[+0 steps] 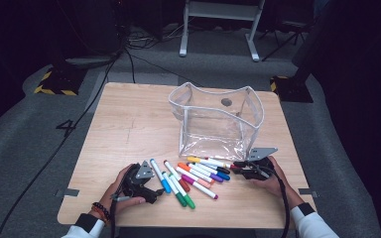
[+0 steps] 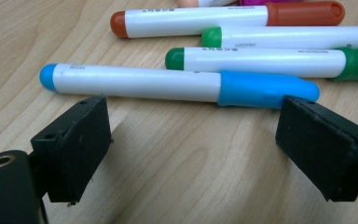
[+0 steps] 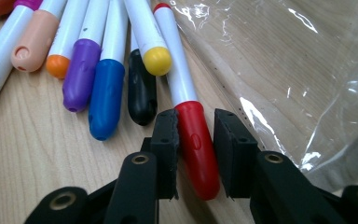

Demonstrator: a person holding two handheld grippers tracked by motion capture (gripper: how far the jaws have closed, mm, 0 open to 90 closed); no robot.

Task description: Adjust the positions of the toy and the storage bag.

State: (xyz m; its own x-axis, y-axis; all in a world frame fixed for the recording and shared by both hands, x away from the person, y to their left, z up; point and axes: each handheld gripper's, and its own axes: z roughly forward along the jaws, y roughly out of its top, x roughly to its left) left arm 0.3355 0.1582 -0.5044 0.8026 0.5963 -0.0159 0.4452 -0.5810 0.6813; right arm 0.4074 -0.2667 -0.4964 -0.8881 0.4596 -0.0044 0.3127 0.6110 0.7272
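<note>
Several white-barrelled markers with coloured caps (image 1: 193, 176) lie side by side on the wooden table (image 1: 129, 129), in front of a clear plastic pouch (image 1: 198, 106). My left gripper (image 1: 154, 191) (image 2: 193, 116) stands open at the left end of the row. Just beyond its jaws lies a blue marker (image 2: 168, 84) (image 1: 158, 174), untouched. At the right end, my right gripper (image 1: 237, 167) (image 3: 196, 116) is shut on the red cap of a red marker (image 3: 193, 140), which lies on the table beside the pouch (image 3: 307, 70).
The pouch stands upright and open-topped at the middle right of the table. Green (image 2: 261, 60) and orange-brown (image 2: 205, 21) markers lie past the blue one. Black (image 3: 141, 93), dark blue (image 3: 105, 102), purple (image 3: 79, 79) and yellow (image 3: 156, 60) caps crowd left of the red marker.
</note>
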